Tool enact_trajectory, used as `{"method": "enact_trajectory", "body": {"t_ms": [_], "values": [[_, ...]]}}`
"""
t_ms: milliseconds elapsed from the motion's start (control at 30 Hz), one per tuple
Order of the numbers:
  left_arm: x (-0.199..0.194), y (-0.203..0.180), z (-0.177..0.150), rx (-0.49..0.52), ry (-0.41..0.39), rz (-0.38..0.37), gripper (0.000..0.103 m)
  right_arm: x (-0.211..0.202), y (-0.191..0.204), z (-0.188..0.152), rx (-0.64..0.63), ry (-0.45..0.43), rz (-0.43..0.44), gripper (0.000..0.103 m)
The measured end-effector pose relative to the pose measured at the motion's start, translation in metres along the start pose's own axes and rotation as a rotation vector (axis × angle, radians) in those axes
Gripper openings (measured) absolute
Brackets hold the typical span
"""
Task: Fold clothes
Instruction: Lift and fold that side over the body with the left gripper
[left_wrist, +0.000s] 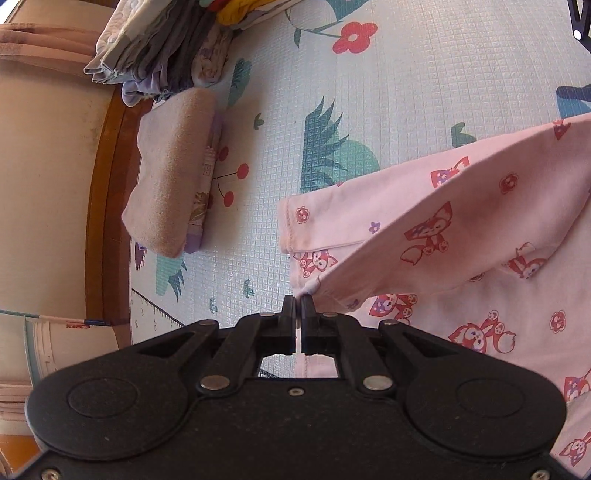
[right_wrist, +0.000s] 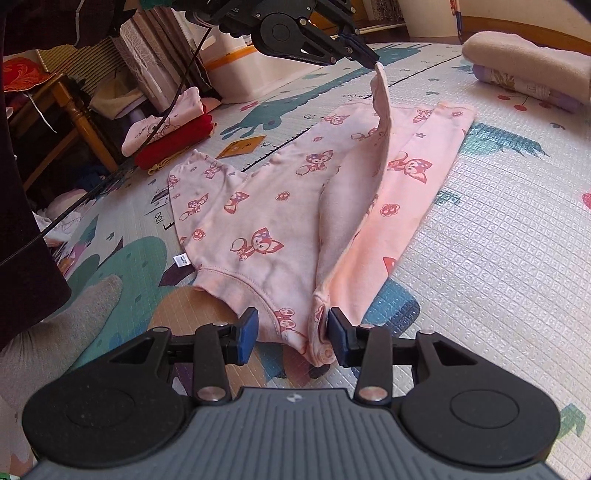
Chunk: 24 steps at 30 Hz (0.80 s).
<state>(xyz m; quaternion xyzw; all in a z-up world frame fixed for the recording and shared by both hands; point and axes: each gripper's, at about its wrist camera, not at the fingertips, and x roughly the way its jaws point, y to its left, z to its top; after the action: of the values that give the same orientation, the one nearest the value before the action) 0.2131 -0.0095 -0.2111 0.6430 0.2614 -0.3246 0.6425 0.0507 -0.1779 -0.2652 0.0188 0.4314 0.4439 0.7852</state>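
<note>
A pink garment (right_wrist: 266, 221) printed with red foxes lies spread on the patterned play mat (right_wrist: 498, 240). My left gripper (left_wrist: 298, 303) is shut on one corner of the pink garment (left_wrist: 461, 221) and holds it up off the mat, so a fold of cloth rises steeply. In the right wrist view, the left gripper (right_wrist: 365, 55) hangs at the top with that corner pinched. Low at the garment's near edge, my right gripper (right_wrist: 291, 332) stands open, its blue pads (right_wrist: 247, 330) on either side of the hem, the right one touching the cloth.
A folded beige blanket (left_wrist: 173, 173) lies on the mat's far side, with a stack of folded clothes (left_wrist: 159, 48) behind it. A red and pink clothes pile (right_wrist: 173, 129) and a wooden chair (right_wrist: 74, 110) stand at the left. A person's dark sleeve (right_wrist: 22, 184) fills the left edge.
</note>
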Motion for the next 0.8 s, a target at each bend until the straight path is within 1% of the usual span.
{"method": "enact_trajectory", "body": {"t_ms": [133,200,467,667,733,800], "values": [[0.016,0.002,0.011,0.068,0.011,-0.038,0.000,0.001,-0.012,0.002,0.085,-0.005,0.039,0.043],[0.026,0.003,0.016,0.100,0.020,-0.054,0.000,0.001,-0.015,0.001,0.107,-0.006,0.048,0.042],[0.051,0.006,0.035,0.156,0.015,-0.086,0.000,0.000,-0.025,0.001,0.177,-0.012,0.078,0.042],[0.071,0.002,0.048,0.206,0.022,-0.114,0.000,-0.007,-0.030,0.000,0.216,-0.025,0.072,0.042],[0.078,0.001,0.051,0.195,0.022,-0.107,0.001,-0.009,-0.031,0.000,0.229,-0.029,0.070,0.042],[0.087,0.005,0.054,0.136,0.031,-0.033,0.002,-0.011,-0.033,0.000,0.242,-0.033,0.068,0.042]]}}
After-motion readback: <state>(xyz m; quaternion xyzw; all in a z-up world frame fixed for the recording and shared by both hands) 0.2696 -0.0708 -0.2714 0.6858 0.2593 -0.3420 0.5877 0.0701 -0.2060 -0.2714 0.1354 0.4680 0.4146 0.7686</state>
